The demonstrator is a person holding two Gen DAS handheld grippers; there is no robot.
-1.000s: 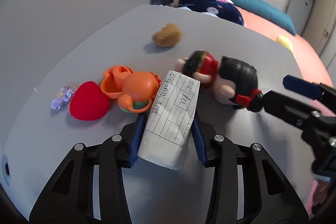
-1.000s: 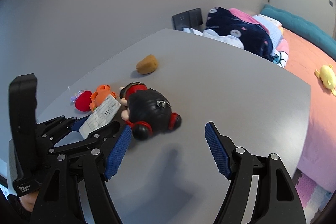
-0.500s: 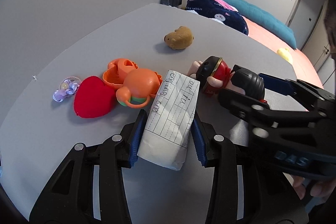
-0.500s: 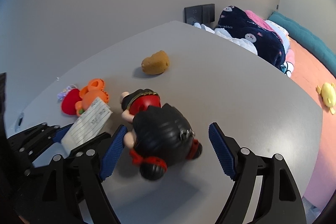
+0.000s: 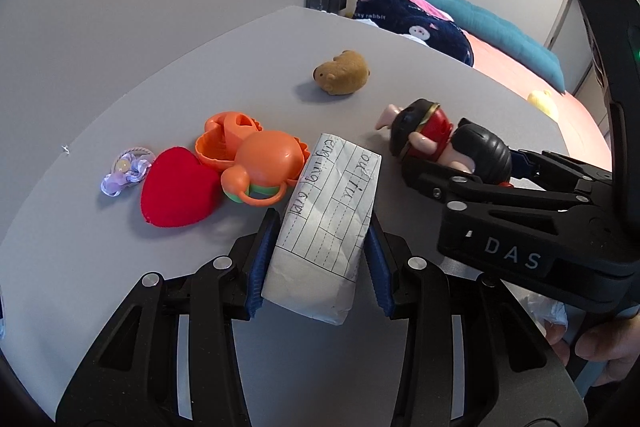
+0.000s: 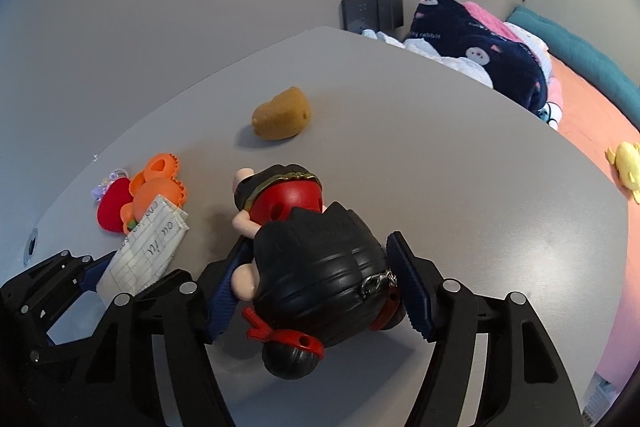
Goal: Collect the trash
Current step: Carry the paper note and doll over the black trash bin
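The left tongs [image 5: 318,259] are holding a folded piece of white lined paper with handwriting [image 5: 328,215], both blue pads pressing on its two sides, and the paper is pointing forward over the grey desk [image 5: 224,75]. The right tongs [image 6: 318,283] have just been closing, and the black-haired doll in a red dress [image 6: 316,267] is lying on the desk between them; the left pad is touching the doll's head, but I cannot tell if the right pad is pressing on it. In the left wrist view the right tongs are sitting at the right side, with a part of a person's hand [image 5: 596,347] below them. Just beyond the paper an orange plastic toy [image 5: 256,159] is lying beside a red plush heart [image 5: 176,187], and a small lilac trinket [image 5: 126,171] is next to the heart. A brown plush animal [image 5: 342,73] is resting farther back on the desk, well apart from the doll
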